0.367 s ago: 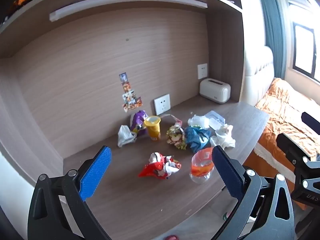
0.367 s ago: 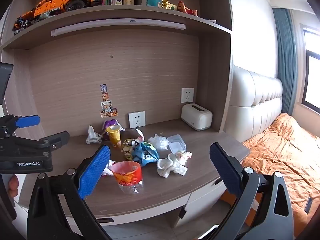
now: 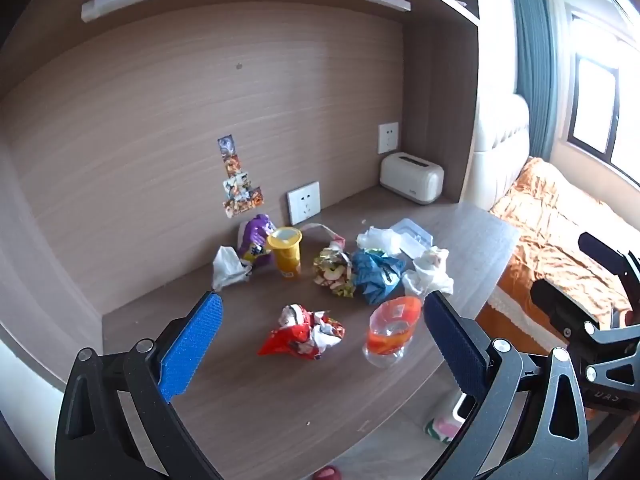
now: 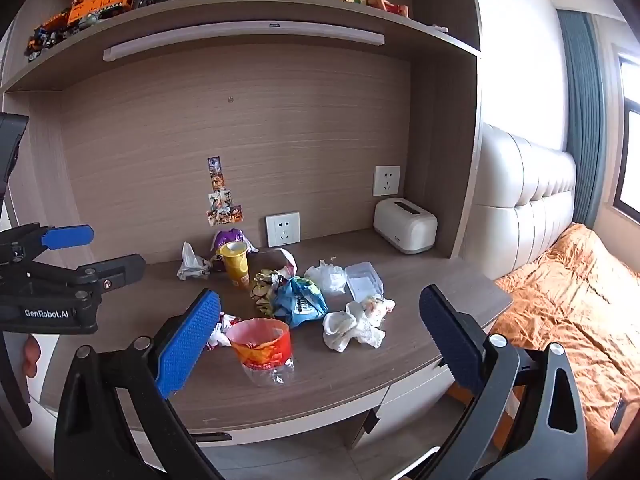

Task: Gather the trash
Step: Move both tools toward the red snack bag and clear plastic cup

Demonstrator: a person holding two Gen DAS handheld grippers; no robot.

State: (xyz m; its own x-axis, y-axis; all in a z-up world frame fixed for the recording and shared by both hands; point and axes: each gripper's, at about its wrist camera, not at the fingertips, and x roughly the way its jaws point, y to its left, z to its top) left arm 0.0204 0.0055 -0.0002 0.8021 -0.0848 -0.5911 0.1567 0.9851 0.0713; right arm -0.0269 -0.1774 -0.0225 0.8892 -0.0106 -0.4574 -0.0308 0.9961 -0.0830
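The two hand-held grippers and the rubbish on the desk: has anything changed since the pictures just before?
Nothing visibly changed. The left gripper and the right gripper hang wide open and empty over the wooden desk. The crumpled red snack wrapper, the cut clear plastic bottle with the orange label and the other litter lie as before.

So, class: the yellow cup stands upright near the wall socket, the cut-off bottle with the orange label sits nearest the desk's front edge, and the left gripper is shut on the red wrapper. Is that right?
Not quite. The left gripper is open and holds nothing; the red wrapper lies loose on the desk, as the left wrist view shows. The yellow cup and the cut-off bottle are as stated.
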